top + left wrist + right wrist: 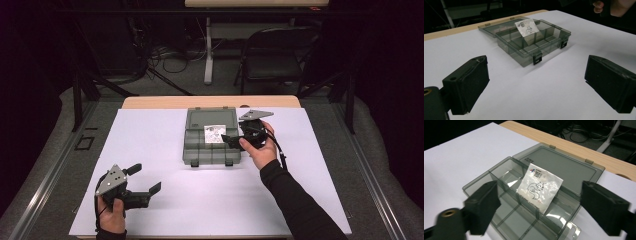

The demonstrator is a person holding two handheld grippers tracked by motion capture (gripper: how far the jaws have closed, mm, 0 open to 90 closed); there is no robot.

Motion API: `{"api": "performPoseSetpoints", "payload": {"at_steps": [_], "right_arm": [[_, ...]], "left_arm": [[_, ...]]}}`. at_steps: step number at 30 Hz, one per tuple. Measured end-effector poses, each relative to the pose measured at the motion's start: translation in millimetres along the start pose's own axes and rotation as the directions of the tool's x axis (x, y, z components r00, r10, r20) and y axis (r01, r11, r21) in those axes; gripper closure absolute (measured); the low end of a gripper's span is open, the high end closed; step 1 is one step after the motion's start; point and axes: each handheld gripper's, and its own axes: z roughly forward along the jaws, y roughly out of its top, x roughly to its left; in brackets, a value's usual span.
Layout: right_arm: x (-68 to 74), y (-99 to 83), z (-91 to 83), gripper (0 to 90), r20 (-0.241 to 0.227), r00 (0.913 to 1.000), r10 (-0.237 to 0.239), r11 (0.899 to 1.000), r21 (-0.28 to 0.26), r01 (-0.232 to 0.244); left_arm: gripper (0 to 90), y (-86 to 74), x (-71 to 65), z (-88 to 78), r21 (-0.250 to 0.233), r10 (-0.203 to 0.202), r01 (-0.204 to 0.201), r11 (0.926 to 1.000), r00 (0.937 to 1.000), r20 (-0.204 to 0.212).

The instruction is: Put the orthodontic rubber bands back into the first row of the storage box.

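From above I see the smoky translucent box (212,136) mid-table on the white sheet (165,200), lid laid flat on the far side. My right gripper (231,139), jaws spread and empty, hovers at its right edge. The right gripper view shows a crinkled printed packet (540,187) propped against the dividers. Left gripper (146,179), near left, is spread and empty.

Packet (539,187) in box (484,178): small red-blue logo, black line drawing printed; lettering too small to be read. No other text legible.
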Motion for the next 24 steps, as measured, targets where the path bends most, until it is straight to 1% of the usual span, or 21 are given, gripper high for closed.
{"api": "performPoseSetpoints", "payload": {"at_steps": [2,3,4,5,7,9,11,12,15,16,20,22,24], "right_arm": [[3.1,-0.8,-5.3,14.1,-0.013,0.9999,0.004,1.000,-0.017,-0.005],[4.4,-0.9,-7.7,14.0,-0.012,0.9999,0.002,1.000,-0.024,-0.003],[6.3,-1.0,-9.6,13.6,-0.007,1.0000,0.002,0.999,-0.034,-0.002],[8.3,-0.9,-12.2,13.1,0.001,1.0000,0.003,0.999,-0.032,-0.003],[12.0,-1.5,-17.5,9.9,0.012,0.9999,-0.006,0.999,-0.034,0.006],[15.0,-3.3,-21.0,5.4,-0.003,1.0000,0.000,0.999,-0.053,0.000],[19.2,-6.6,-27.3,1.7,-0.019,0.9998,-0.004,0.998,-0.068,0.002],[21.6,-8.7,-30.8,0.0,-0.018,0.9998,-0.008,0.997,-0.071,0.007],[28.3,-17.2,-42.8,0.0,-0.006,0.9997,-0.024,0.996,-0.088,0.024],[30.1,-20.0,-45.0,0.0,-0.006,0.9997,-0.024,0.995,-0.102,0.023],[39.8,-35.8,-62.6,0.0,0.007,0.9988,-0.048,0.992,-0.113,0.048],[44.2,-42.8,-70.8,0.0,0.007,0.9989,-0.046,0.990,-0.134,0.047],[49.1,-49.0,-79.9,0.0,0.000,0.9988,-0.049,0.989,-0.142,0.048]], "left_arm": [[5.4,-0.3,0.3,-0.8,0.000,-0.001,0.001,1.0000,1.0000,-0.002],[5.4,-0.3,0.5,-1.0,0.000,0.000,0.000,1.0000,1.0000,-0.001],[5.4,-0.2,0.7,-1.3,0.001,0.001,-0.001,1.0000,1.0000,-0.003],[5.4,-0.3,0.9,-1.3,0.000,0.001,-0.001,1.0000,1.0000,-0.003],[5.4,-0.4,0.8,-1.9,-0.002,-0.001,0.000,1.0000,1.0000,-0.004],[5.4,-0.6,0.5,-2.2,-0.005,-0.002,0.002,1.0000,1.0000,-0.003],[5.4,-0.8,0.4,-2.4,-0.003,-0.004,0.004,1.0000,1.0000,-0.004],[5.4,-0.9,0.6,-2.5,-0.002,-0.004,0.004,1.0000,1.0000,-0.004],[5.4,-1.1,0.6,-2.9,-0.005,-0.005,0.005,1.0000,1.0000,-0.004],[5.4,-1.0,0.5,-3.2,-0.002,-0.004,0.004,1.0000,1.0000,-0.007],[5.4,-0.9,-0.2,-3.7,-0.003,-0.001,0.001,1.0000,1.0000,-0.007],[5.4,-0.8,-0.2,-3.5,-0.002,0.000,0.000,1.0000,1.0000,-0.008],[5.4,-0.9,-0.4,-3.1,-0.005,-0.002,0.002,1.0000,1.0000,-0.006]]}}
